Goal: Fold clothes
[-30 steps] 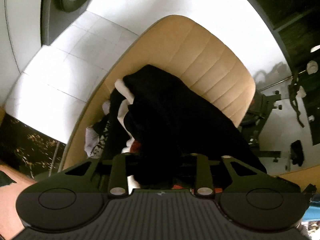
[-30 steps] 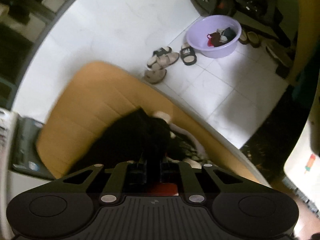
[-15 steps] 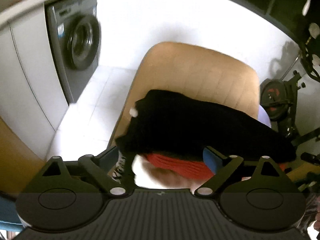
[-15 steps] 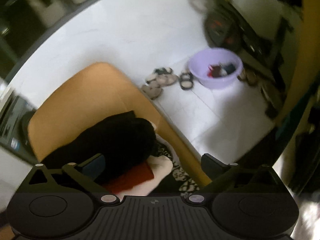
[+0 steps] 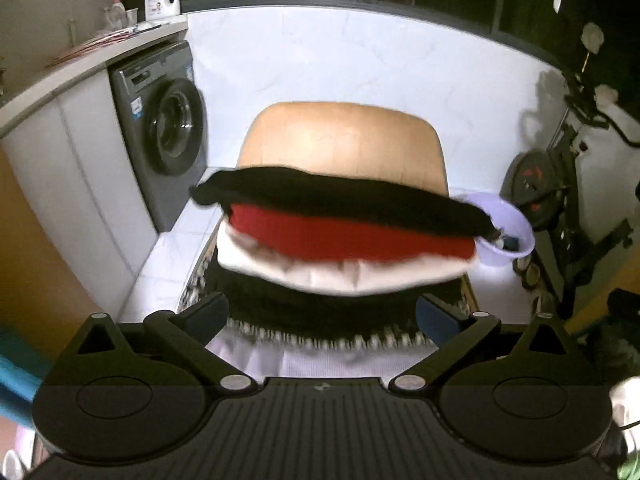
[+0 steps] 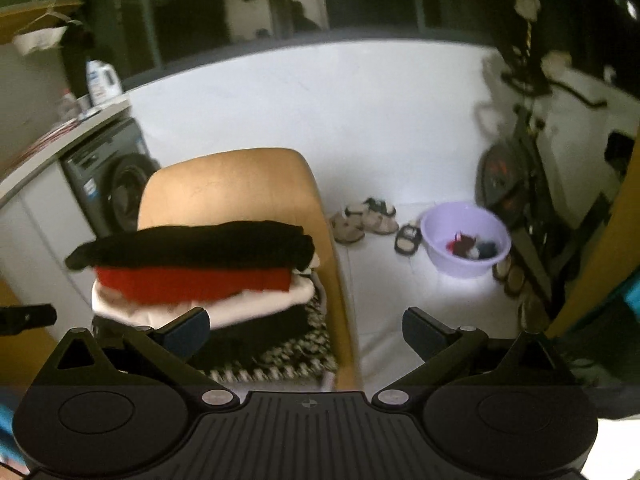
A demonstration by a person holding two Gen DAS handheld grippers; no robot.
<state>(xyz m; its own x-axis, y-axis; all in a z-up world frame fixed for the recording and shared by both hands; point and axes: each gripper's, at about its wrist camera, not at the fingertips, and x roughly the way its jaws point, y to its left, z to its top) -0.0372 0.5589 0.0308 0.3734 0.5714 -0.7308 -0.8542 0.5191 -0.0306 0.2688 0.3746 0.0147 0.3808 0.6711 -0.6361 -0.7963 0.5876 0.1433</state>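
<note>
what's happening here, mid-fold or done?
Looks like between items. A person holds a gripper in each hand; the left gripper and the right gripper are both open and hold nothing. On the tan chair sits a stack of folded clothes: black garment on top, red one under it, then a cream one, then a dark patterned piece. A purple basin with small items stands on the floor.

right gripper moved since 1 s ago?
Yes. The right gripper let go of the black garment, opened, and backed away from the chair, which now looks smaller.
</note>
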